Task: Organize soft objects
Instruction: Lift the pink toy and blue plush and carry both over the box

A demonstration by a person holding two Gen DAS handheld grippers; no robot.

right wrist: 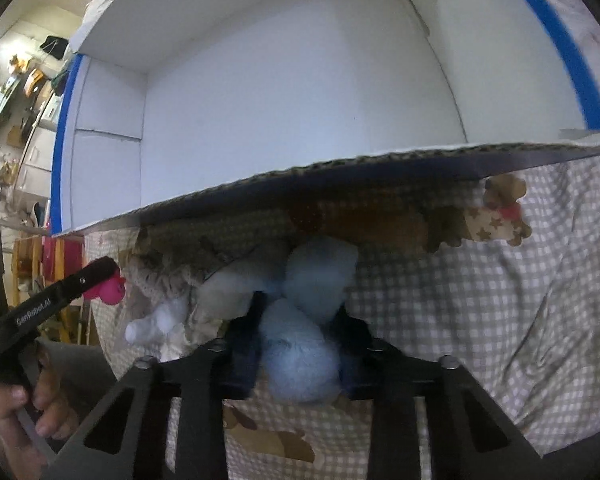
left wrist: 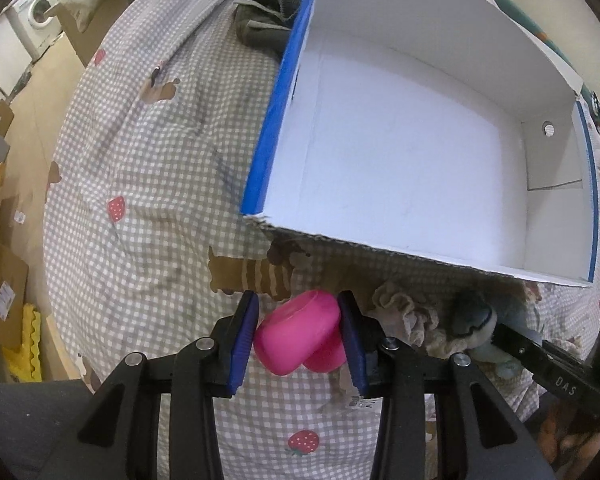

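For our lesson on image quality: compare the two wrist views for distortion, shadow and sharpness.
Left wrist view: fisheye bends the white box edges; the pink toy in the left gripper is sharp and well lit. Right wrist view: softer and dimmer; the box's near wall shades the bedsheet, and the blue plush in the right gripper looks blurred.

Pink toy (left wrist: 300, 330) partly masked by the blue pads (left wrist: 244, 338) of the left hand-held gripper (left wrist: 299, 336), its shape unreadable. Blue plush (right wrist: 300, 356) squeezed dark and blurred between the pads of the right hand-held gripper (right wrist: 298, 354), its upper end lost under the box wall (right wrist: 340, 162). Frilled cloth (left wrist: 404, 316) at 3 o'clock of the pink toy, tucked beneath the box edge, kind unclear. Dark green garment (left wrist: 264, 20) half hidden behind the blue rim at 12 o'clock. Hand (right wrist: 28, 412) cut off at the lower left corner. Shelf clutter (right wrist: 16, 92) at 9 o'clock too small to name.
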